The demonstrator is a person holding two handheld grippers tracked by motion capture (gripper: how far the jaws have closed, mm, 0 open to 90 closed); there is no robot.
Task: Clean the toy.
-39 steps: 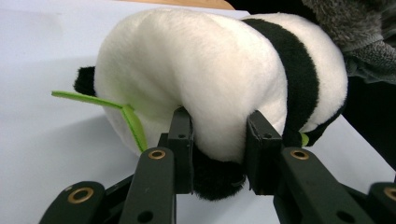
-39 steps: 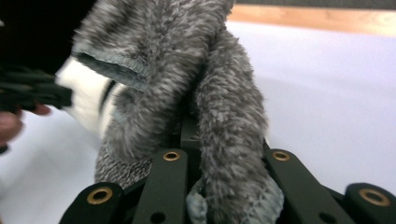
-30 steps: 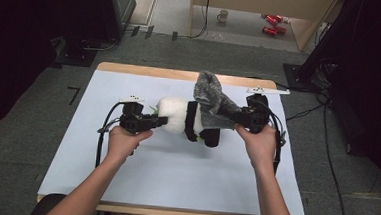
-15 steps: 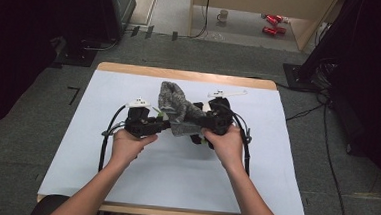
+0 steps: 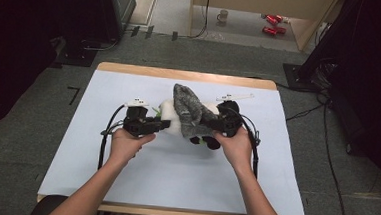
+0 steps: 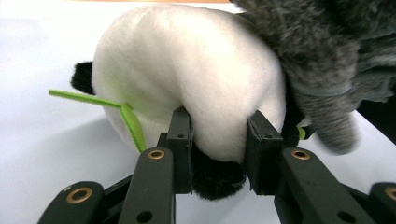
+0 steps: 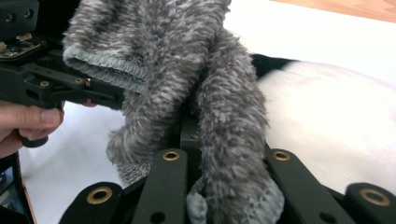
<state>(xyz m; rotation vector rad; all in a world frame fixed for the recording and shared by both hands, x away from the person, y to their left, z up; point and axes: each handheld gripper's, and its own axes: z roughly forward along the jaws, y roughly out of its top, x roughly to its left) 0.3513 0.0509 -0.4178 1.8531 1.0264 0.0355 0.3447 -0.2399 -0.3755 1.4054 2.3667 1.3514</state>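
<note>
Right claw: clamped on a grey fuzzy sock, now carried in from the right and draped over the toy panda. Left claw: pinched on the panda's white body, mid-table. Dressing is judged begun; the sock is not yet pulled on.

I can make out no text, label, brand, number or sign that reads clearly from here, whether on the table, the grippers, the toy or the things on the floor behind.
</note>
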